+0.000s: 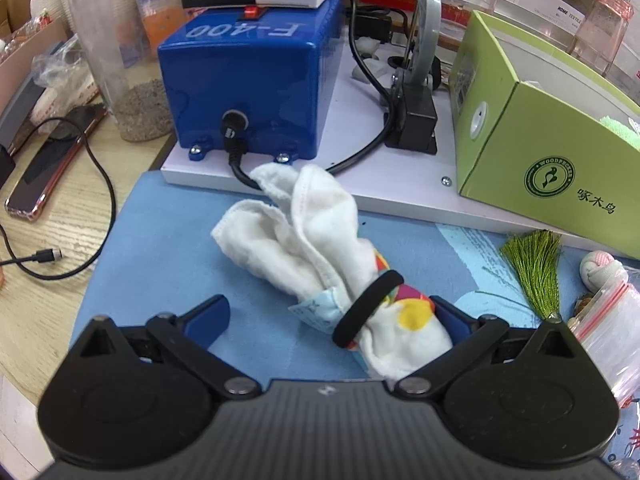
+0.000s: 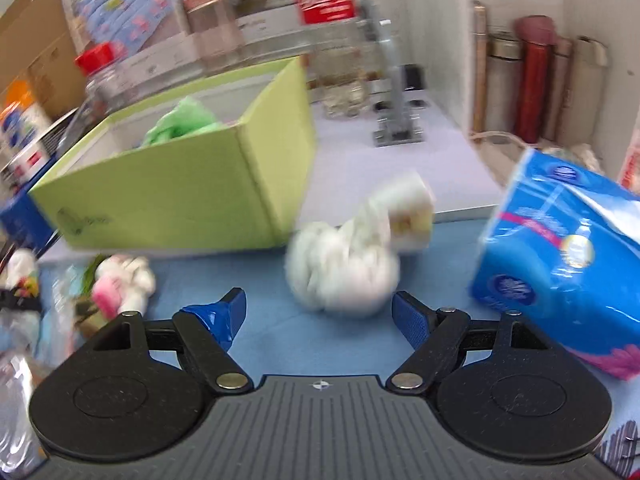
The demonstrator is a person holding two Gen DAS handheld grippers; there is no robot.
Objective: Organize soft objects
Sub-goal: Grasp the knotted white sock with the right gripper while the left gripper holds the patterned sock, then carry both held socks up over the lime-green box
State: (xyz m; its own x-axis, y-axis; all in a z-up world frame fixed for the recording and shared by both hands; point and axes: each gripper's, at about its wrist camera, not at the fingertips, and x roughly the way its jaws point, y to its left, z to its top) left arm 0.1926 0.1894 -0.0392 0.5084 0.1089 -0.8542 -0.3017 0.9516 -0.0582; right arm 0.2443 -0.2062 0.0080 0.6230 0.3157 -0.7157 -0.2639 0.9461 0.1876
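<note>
Showing only leftward, banded white cloth [image 1: 320, 248] touches left tool [image 1: 332, 320].

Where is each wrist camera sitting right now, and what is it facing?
Left wrist: rides the left claw, low over the blue mat, facing the banded white cloth and blue machine; both fingers show.
Right wrist: rides the right claw, facing a blurred white bundle; both fingers show.
Shared: green box, same mat.

Soft white cloth [image 1: 304, 232], glossy blue box [image 1: 248, 80]
</note>
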